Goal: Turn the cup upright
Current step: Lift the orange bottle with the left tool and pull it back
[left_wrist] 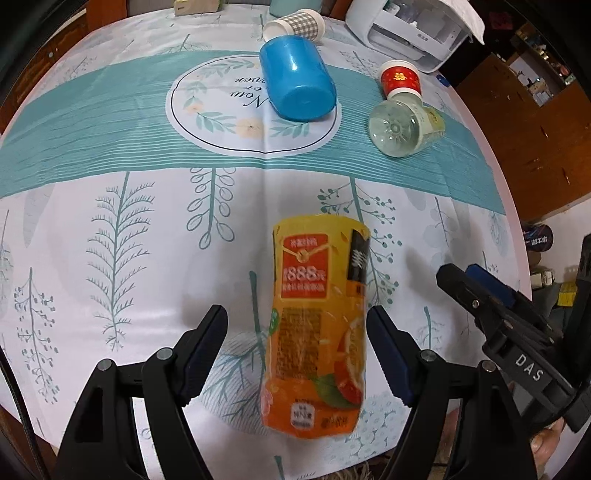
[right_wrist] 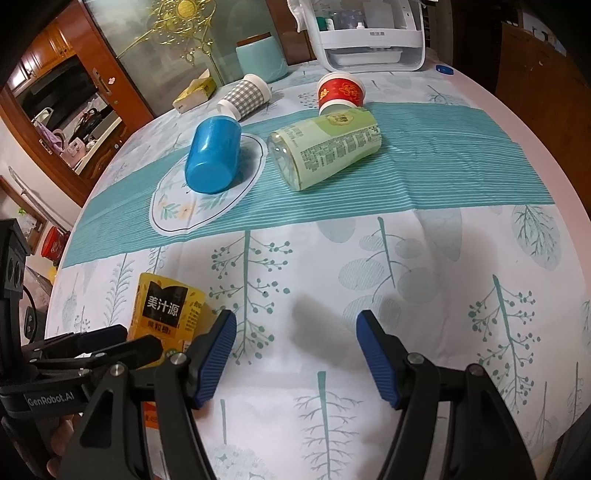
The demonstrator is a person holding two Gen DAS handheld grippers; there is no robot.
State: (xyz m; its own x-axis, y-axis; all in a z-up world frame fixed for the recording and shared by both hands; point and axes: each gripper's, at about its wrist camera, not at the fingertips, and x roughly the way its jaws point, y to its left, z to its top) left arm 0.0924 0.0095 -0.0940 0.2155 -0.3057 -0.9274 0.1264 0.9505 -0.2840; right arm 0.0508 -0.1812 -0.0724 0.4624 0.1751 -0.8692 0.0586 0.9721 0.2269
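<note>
An orange-yellow juice-label cup [left_wrist: 317, 325] stands between the fingers of my left gripper [left_wrist: 297, 354], its label upside down; the jaws stand open around it with gaps on both sides. In the right wrist view the same cup [right_wrist: 166, 314] shows at the left, partly hidden behind the left gripper. My right gripper [right_wrist: 295, 358] is open and empty over the tablecloth; it also shows in the left wrist view [left_wrist: 480, 291]. A blue cup [left_wrist: 295, 79], a clear green-label cup [left_wrist: 402, 127] and a grey checked cup [left_wrist: 295, 24] lie on their sides. A red-and-white cup [left_wrist: 400, 79] stands upside down.
A white appliance [right_wrist: 373, 33] and a teal jar [right_wrist: 262, 55] stand at the table's far edge, with a yellow box [right_wrist: 195, 94] to the left. A small blue cap [right_wrist: 444, 69] lies near the appliance. The round table's edge curves at the right.
</note>
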